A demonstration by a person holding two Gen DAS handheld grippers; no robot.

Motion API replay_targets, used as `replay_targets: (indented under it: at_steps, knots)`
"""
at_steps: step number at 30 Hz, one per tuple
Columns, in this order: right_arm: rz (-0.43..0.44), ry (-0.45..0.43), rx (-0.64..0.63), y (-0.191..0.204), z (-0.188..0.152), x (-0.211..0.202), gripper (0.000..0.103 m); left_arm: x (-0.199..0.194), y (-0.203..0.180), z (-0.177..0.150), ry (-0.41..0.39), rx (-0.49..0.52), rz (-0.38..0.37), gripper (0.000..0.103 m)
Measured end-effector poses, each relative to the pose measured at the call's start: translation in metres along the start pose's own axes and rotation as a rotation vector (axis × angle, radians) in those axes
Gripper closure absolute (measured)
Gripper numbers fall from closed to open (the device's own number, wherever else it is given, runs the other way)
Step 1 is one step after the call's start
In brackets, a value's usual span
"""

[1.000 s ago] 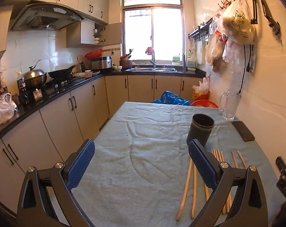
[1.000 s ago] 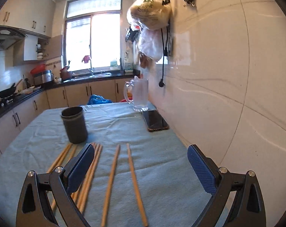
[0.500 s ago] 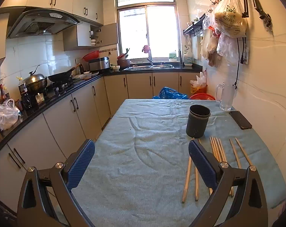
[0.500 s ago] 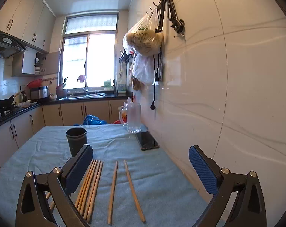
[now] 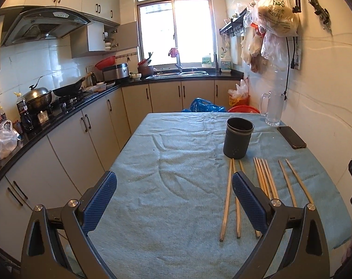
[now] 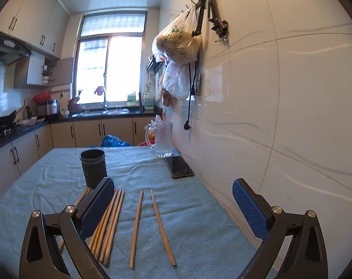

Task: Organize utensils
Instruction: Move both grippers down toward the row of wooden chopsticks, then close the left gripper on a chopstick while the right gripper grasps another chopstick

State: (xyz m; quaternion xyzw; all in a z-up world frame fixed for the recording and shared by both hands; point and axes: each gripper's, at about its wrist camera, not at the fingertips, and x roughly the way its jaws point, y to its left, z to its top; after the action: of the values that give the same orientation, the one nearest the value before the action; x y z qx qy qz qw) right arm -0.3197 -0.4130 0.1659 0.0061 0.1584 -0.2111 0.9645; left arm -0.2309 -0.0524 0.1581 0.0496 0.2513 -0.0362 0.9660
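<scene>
Both tongs gape empty; chopsticks (image 6: 136, 227) lie lengthwise on the surface (image 6: 199, 220), lower centre, pointing toward the cup (image 6: 93, 167); right tongs (image 6: 173, 211) sit directly over them, left tongs (image 5: 174, 203) beside.

Bright window (image 5: 174, 31) glare, fisheye edges.

A pale teal cloth (image 5: 176, 186) covers the surface. The chopsticks (image 6: 135, 227) are light tan wood; the cup (image 6: 93, 167) is matt dark grey. Each claw, left (image 5: 173, 205) and right (image 6: 173, 205), has black arms with blue cross-hatched pads (image 5: 249, 201). At two o'clock from the cup lies a glossy black phone (image 6: 178, 167).
</scene>
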Motion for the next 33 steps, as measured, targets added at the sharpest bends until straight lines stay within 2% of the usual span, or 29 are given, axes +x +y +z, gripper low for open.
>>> replay_targets:
  at_steps: [13,19,22,24,25,26,28,30,32,33]
  knots:
    - [0.037,0.07,0.004,0.002,-0.011,0.018,0.0,0.036,-0.006,-0.007,0.092,0.017,-0.027,0.004]
    - [0.084,0.174,-0.03,-0.004,-0.019,0.048,0.0,0.072,-0.014,-0.012,0.177,0.067,-0.106,0.004]
    - [0.109,0.233,-0.052,-0.008,-0.024,0.068,0.0,0.097,-0.026,-0.014,0.247,0.096,-0.188,0.006]
    - [0.134,0.279,-0.061,-0.013,-0.026,0.085,0.0,0.115,-0.037,-0.014,0.284,0.114,-0.238,0.017]
    - [0.144,0.299,-0.06,-0.015,-0.027,0.092,0.0,0.123,-0.041,-0.014,0.305,0.125,-0.252,0.025]
    - [0.153,0.319,-0.061,-0.016,-0.027,0.099,0.0,0.137,-0.047,-0.014,0.346,0.137,-0.264,0.038]
    - [0.179,0.366,-0.062,-0.018,-0.027,0.115,0.001,0.158,-0.055,-0.015,0.405,0.147,-0.309,0.053]
    - [0.202,0.417,-0.06,-0.019,-0.027,0.13,0.008,0.173,-0.062,-0.017,0.435,0.148,-0.352,0.055]
    - [0.24,0.461,-0.056,-0.017,-0.028,0.141,0.015,0.188,-0.07,-0.021,0.476,0.162,-0.372,0.07]
    - [0.256,0.473,-0.051,-0.016,-0.029,0.143,0.018,0.192,-0.073,-0.023,0.488,0.167,-0.377,0.072]
